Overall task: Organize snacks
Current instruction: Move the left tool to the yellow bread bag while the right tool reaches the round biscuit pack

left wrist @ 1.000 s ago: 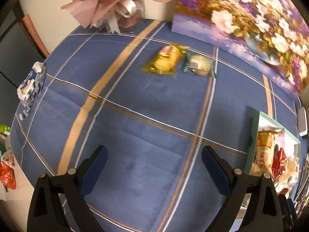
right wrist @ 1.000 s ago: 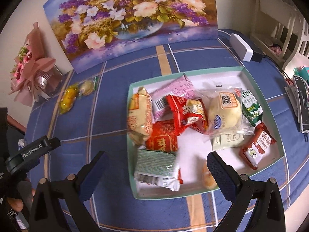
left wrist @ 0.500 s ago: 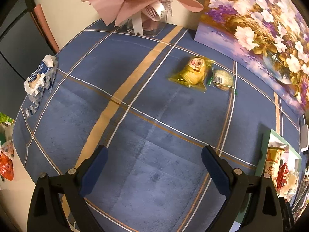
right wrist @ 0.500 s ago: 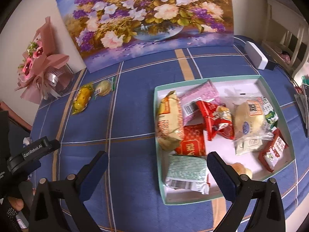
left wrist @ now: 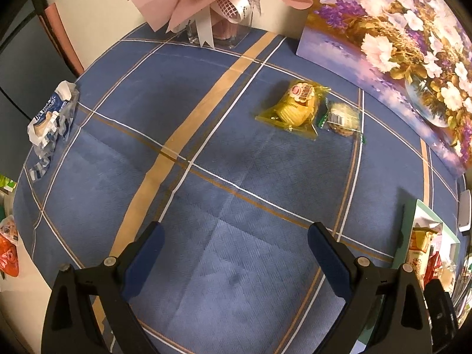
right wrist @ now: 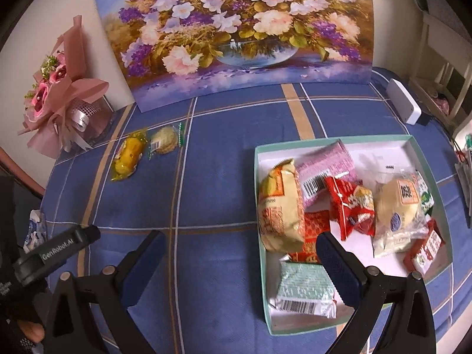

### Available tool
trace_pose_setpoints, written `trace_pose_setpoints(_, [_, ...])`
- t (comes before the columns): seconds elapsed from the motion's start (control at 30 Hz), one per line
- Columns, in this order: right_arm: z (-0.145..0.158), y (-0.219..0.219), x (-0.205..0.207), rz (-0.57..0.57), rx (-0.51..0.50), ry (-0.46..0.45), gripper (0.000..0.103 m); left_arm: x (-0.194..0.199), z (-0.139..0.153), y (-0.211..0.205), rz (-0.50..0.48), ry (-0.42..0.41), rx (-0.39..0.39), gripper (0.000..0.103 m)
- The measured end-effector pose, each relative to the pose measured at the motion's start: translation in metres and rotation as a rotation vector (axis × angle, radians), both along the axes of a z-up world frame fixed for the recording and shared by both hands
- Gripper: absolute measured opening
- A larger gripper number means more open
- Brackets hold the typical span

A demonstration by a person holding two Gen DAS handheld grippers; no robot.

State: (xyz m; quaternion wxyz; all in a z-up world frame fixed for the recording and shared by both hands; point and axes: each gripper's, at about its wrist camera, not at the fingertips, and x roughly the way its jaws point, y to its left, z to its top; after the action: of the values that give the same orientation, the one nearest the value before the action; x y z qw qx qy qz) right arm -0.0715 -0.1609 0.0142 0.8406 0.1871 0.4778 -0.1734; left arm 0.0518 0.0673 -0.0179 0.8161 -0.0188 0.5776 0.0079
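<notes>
Left gripper (left wrist: 234, 258) and right gripper (right wrist: 240, 261): jaws wide, both empty, above blue plaid tablecloth (right wrist: 212, 183). Yellow chip packet (left wrist: 295, 107) touches clear-wrapped round cookie (left wrist: 342, 116) near floral painting (right wrist: 236, 29). Pale green tray (right wrist: 424, 159) holds remaining snacks.

A yellow snack bag (right wrist: 129, 155) lies flat beside a round cookie in clear wrap (right wrist: 164, 142), almost touching, both well left of the tray (right wrist: 261, 197). The shallow white tray with a mint rim holds a loose heap of packets: tan, pink, red, pale green.
</notes>
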Motion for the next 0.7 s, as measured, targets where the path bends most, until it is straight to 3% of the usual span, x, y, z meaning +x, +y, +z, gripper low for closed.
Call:
trace_pose_setpoints(0.17, [-0.004,0.001,0.016,0.007,0.007,0.010,0.103,0.009,-0.004,0.002,-0.005,0.016,-0.064,0.097])
trace_pose_setpoints(0.33, [-0.007,0.004,0.039,0.039,0.004,0.020,0.103,0.027,-0.003,-0.008,-0.073,-0.001,-0.056,0.097])
trace_pose_setpoints(0.53, [-0.006,0.001,0.083,0.093,0.038,0.027,0.103,0.071,0.001,-0.022,-0.175,0.011,-0.043,0.097])
trace_pose_setpoints(0.7, [-0.004,0.002,0.130,0.152,0.025,0.029,0.103,0.111,0.002,-0.029,-0.203,0.035,-0.094,0.097])
